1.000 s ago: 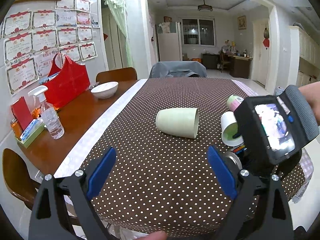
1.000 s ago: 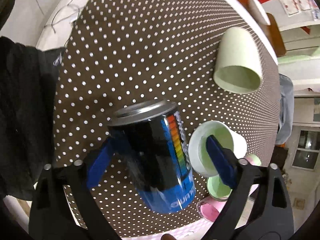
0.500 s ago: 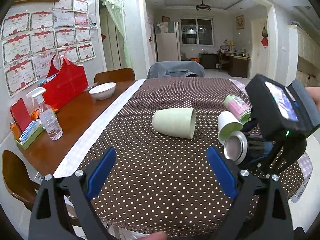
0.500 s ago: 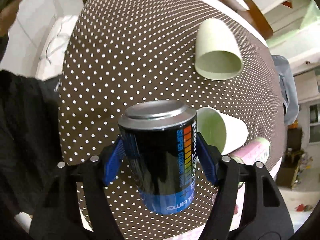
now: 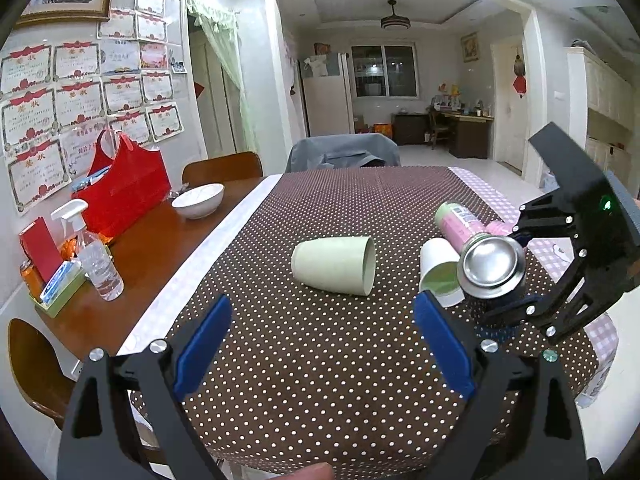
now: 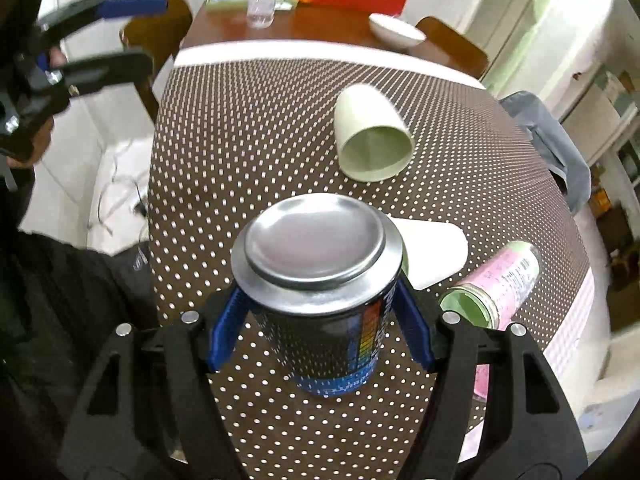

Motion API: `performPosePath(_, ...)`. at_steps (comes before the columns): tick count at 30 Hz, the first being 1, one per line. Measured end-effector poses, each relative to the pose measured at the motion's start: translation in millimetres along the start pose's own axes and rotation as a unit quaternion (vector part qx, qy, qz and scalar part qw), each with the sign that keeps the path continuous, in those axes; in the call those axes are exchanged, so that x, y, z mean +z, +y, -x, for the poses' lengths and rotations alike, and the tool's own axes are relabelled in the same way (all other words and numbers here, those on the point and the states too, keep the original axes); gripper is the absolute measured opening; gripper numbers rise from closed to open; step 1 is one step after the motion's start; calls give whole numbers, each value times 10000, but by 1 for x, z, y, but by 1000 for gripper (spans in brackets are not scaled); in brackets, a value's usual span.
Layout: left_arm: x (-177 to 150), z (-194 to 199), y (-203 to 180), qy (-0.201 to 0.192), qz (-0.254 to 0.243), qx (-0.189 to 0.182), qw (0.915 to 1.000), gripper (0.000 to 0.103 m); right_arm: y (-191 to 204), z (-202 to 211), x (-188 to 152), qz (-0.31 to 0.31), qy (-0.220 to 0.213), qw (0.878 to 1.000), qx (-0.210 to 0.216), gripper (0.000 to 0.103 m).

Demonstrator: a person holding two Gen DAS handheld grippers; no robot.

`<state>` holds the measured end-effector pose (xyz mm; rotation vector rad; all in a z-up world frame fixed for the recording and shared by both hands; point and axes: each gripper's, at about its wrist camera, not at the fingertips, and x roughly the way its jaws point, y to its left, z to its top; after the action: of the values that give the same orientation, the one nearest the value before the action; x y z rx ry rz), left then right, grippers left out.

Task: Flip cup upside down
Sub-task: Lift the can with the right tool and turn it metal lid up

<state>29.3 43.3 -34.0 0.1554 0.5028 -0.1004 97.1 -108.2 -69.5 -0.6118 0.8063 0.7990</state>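
Note:
My right gripper (image 6: 320, 332) is shut on a dark blue metal cup (image 6: 320, 296) with a silver end, held above the dotted tablecloth with the silver end facing away from the table. The cup (image 5: 491, 267) and right gripper (image 5: 516, 270) also show at the right of the left wrist view. My left gripper (image 5: 322, 344) is open and empty above the near part of the table. A pale green cup (image 5: 334, 265) lies on its side mid-table, also seen in the right wrist view (image 6: 372, 134).
A white cup (image 5: 438, 276) and a pink-labelled cup (image 5: 460, 218) lie on their sides at the right. On the bare wooden table (image 5: 156, 240) at the left stand a white bowl (image 5: 198, 200), a spray bottle (image 5: 98, 260) and a red bag (image 5: 124, 188).
My right gripper has turned and lifted the blue cup, so its silver end now faces up and toward the left camera. The left gripper has hardly moved.

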Motion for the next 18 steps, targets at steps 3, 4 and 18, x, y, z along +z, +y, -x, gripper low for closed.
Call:
performPosePath(3, 4, 3, -3, -50, -17, -21, 10000, 91, -5, 12, 0, -246, -301, 9992, 50, 66)
performPosePath(4, 5, 3, -4, -60, -22, -29, 10000, 91, -8, 18, 0, -363, -446, 9983, 74, 67)
performPosePath(18, 15, 11, -10, -176, -13, -95, 9998, 91, -7, 66, -14, -1636, -1950, 9670, 73, 67)
